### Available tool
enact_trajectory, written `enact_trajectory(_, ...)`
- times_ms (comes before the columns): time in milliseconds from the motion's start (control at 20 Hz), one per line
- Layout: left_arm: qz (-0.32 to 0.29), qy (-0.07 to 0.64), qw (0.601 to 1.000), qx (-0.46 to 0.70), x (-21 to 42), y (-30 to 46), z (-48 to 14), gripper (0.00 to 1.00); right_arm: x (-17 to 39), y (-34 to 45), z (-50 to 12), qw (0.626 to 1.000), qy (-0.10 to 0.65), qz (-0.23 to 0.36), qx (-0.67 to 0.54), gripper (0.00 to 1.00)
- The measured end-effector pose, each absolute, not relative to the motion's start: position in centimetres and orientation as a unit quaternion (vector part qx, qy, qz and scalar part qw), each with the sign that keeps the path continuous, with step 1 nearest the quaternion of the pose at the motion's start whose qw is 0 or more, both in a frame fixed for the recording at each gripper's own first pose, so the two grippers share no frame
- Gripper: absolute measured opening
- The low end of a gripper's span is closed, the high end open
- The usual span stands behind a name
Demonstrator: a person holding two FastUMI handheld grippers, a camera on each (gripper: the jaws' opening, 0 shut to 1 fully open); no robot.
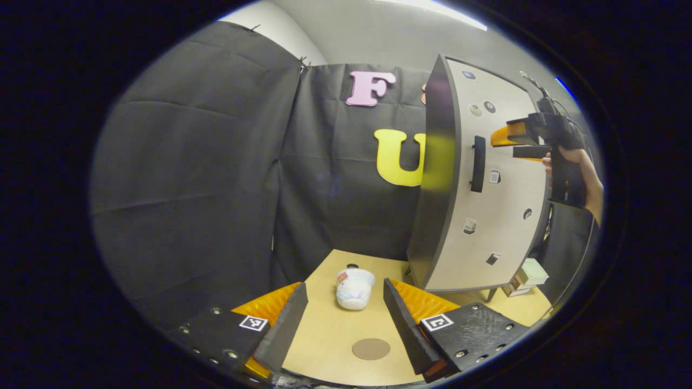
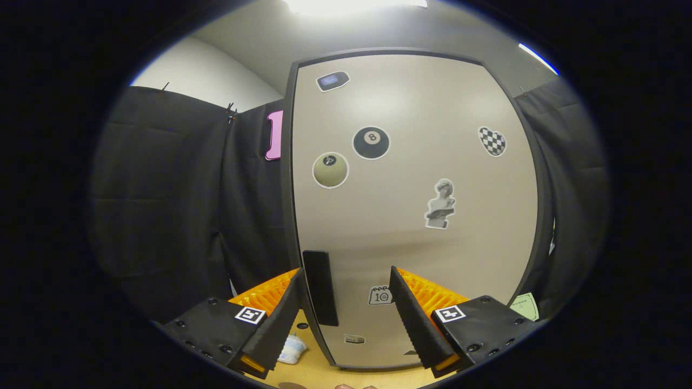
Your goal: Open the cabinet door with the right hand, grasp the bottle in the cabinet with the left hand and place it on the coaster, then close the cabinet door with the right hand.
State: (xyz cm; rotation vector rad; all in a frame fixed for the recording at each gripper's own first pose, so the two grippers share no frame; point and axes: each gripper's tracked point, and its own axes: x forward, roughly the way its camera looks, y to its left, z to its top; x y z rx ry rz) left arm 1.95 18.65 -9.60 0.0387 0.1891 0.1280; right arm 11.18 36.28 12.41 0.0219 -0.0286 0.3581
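A staged recording booth, not a lived-in room: black cloth [image 1: 205,162] pinned up as walls below a plain ceiling, a light wooden table [image 1: 330,335], and on it, at right, a small sticker-dotted cabinet [image 2: 411,216].

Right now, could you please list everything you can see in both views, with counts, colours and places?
Light wooden table: one, tan, under everything.
Tall beige cabinet with dark edging: one, right side of the table, door closed.
Black bar handle: one, on the door's left edge.
Stickers: several, mostly black and white, on the door.
White plastic bottle: one, lying on the table left of the cabinet.
Round brown coaster: one, near table edge, bare.
Small boxes: a few, pale, by the cabinet foot.
Left gripper: jaws open, above the table.
Right gripper: jaws open, at the handle.
Hand: one, holding the right gripper.
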Motion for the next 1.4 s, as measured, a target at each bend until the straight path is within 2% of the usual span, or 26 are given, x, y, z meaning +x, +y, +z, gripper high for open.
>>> enact_trajectory(250, 0.08, 0.096, 0.992, 0.019, 2.4, 21.8, -10.1, 0.85, 13.0, 38.8, 11.3, 0.986, -0.012, 0.164, -0.021, 0.98)
enact_trajectory(400, 0.102, 0.097, 0.989, 0.051, 2.5, 24.3, -10.3, 0.85, 14.8, 38.6, 9.9, 0.991, 0.004, 0.124, -0.04, 0.98)
enact_trajectory(650, 0.116, 0.097, 0.987, 0.061, 2.2, 26.2, -10.5, 0.85, 15.9, 39.0, 8.3, 0.993, 0.031, 0.103, -0.038, 0.96)
enact_trajectory(700, 0.115, 0.1, 0.987, 0.059, 2.3, 26.3, -10.6, 0.85, 15.9, 39.2, 8.2, 0.993, 0.034, 0.103, -0.036, 0.86)
enact_trajectory(750, 0.114, 0.101, 0.987, 0.059, 2.2, 26.3, -10.8, 0.85, 15.9, 39.4, 8.0, 0.993, 0.036, 0.104, -0.035, 0.85)
enact_trajectory(800, 0.113, 0.101, 0.987, 0.06, 2.3, 26.3, -10.8, 0.86, 15.9, 39.6, 8.0, 0.993, 0.037, 0.104, -0.034, 0.7)
enact_trajectory(950, 0.108, 0.102, 0.987, 0.064, 2.3, 26.1, -11.0, 0.85, 15.8, 40.4, 7.9, 0.992, 0.044, 0.112, -0.024, 0.43)
enact_trajectory(1000, 0.106, 0.102, 0.987, 0.065, 2.3, 25.9, -10.9, 0.85, 15.9, 40.3, 7.8, 0.993, 0.049, 0.108, -0.022, 0.37)
enact_trajectory(1050, 0.104, 0.101, 0.987, 0.064, 2.2, 25.8, -11.0, 0.86, 15.7, 40.3, 7.8, 0.993, 0.052, 0.106, -0.018, 0.38)
enact_trajectory(1100, 0.104, 0.1, 0.988, 0.063, 2.2, 25.7, -10.8, 0.86, 15.8, 40.3, 7.7, 0.993, 0.053, 0.104, -0.009, 0.32)
enact_trajectory(1200, 0.105, 0.099, 0.988, 0.062, 1.8, 25.6, -10.8, 0.85, 15.7, 40.4, 7.8, 0.993, 0.056, 0.106, -0.011, 0.33)
enact_trajectory(1250, 0.107, 0.097, 0.988, 0.061, 1.5, 25.8, -10.6, 0.85, 15.7, 40.4, 7.7, 0.992, 0.053, 0.11, -0.02, 0.28)
enact_trajectory(1300, 0.11, 0.097, 0.987, 0.06, 1.3, 25.9, -10.6, 0.85, 15.8, 40.4, 7.8, 0.992, 0.049, 0.117, -0.026, 0.28)
enact_trajectory(1400, 0.116, 0.1, 0.987, 0.056, 0.6, 26.1, -10.9, 0.85, 15.7, 40.5, 7.7, 0.99, 0.053, 0.132, -0.021, 0.19)
